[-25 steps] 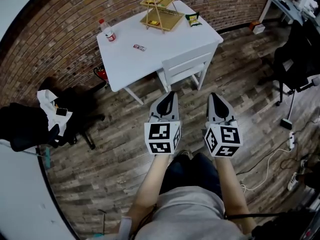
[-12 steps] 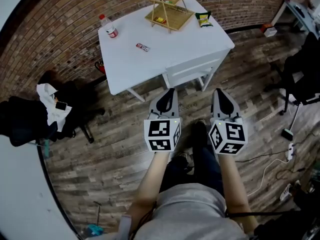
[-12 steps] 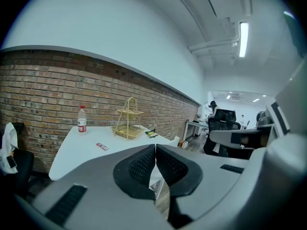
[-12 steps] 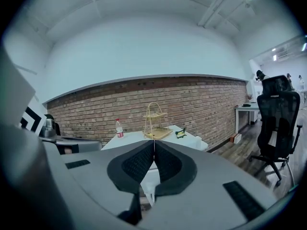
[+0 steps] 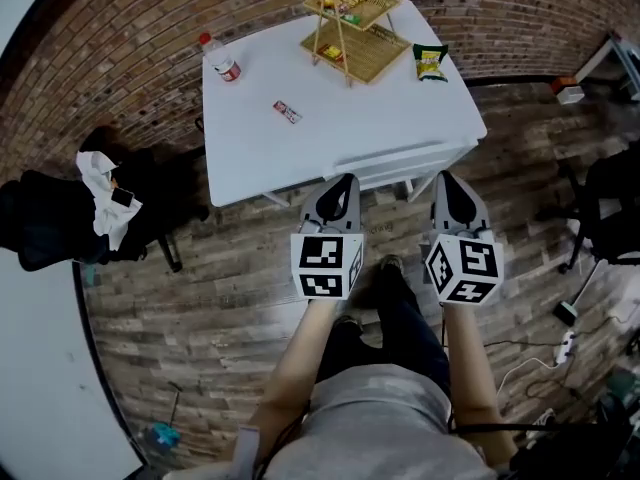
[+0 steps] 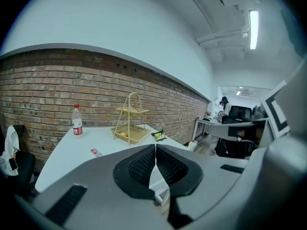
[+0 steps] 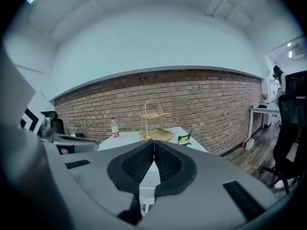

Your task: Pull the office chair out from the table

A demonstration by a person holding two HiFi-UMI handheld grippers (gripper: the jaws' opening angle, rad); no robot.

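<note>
A white chair (image 5: 398,158) is tucked under the front edge of the white table (image 5: 330,138); only its back rail and legs show in the head view. My left gripper (image 5: 345,181) and right gripper (image 5: 449,179) are side by side just short of that edge, apart from the chair. Both are shut with nothing between the pads. In the left gripper view the shut jaws of the left gripper (image 6: 156,148) point over the table top, with a piece of the chair (image 6: 160,195) below them. In the right gripper view the right gripper (image 7: 154,146) is shut the same way above the chair (image 7: 146,193).
On the table stand a bottle (image 5: 221,60), a two-tier bamboo rack (image 5: 358,30), a snack bag (image 5: 430,61) and a small packet (image 5: 288,112). A black office chair draped with clothes (image 5: 60,228) is at the left, another black chair (image 5: 612,208) at the right. A brick wall runs behind.
The person has stepped toward the table, and both grippers have come forward up to its front edge. Both stayed shut and empty.
</note>
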